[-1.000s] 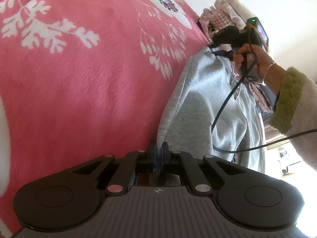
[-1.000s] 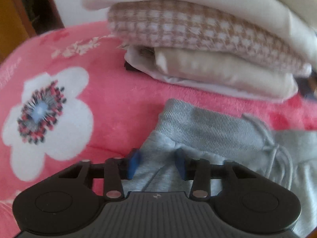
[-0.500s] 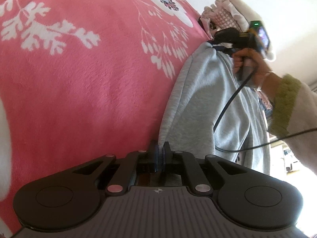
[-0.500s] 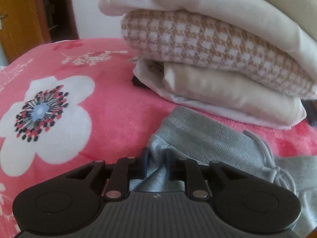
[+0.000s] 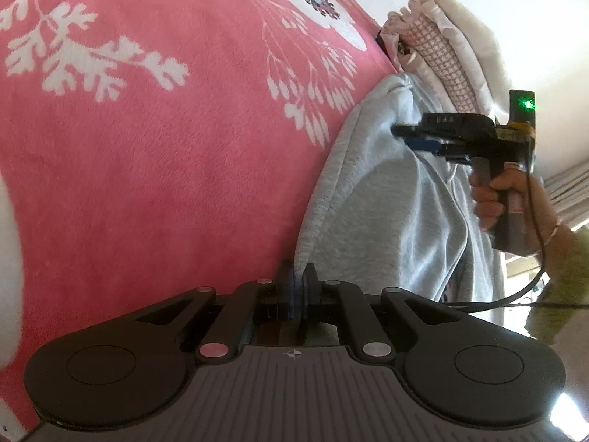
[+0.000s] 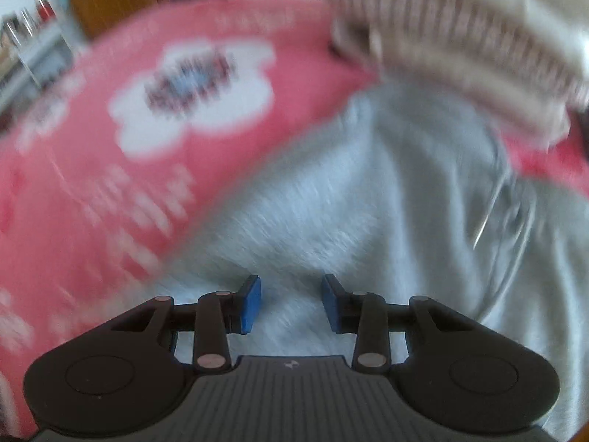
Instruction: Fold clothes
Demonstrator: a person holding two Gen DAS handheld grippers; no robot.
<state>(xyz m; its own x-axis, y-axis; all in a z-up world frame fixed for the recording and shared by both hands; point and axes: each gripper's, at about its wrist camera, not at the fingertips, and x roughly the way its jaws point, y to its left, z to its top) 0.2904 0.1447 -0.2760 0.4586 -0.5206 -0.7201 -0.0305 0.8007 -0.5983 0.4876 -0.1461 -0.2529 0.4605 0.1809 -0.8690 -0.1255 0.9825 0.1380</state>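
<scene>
Grey sweatpants (image 5: 397, 199) lie stretched out on the pink floral blanket (image 5: 165, 154), long axis running from the near hem away to the waistband; that waistband end points at the stack of folded laundry (image 5: 452, 51) and sits just beside it; the drawstring (image 6: 489, 206) shows near the waistband in the right wrist view, though that view is badly motion-blurred. Left gripper (image 5: 297, 287) is at the near hem of the sweatpants, jaws pressed together on the edge of the grey cloth, blue pads nearly touching; right gripper (image 6: 291, 304) hangs over the sweatpants, closer to the waistband, jaws spread apart with nothing between them but grey fabric below; from the left wrist view the person's hand (image 5: 508, 199) grips its handle, a cable (image 5: 515, 291) trailing beneath, a green light (image 5: 528, 103) glowing on top.
</scene>
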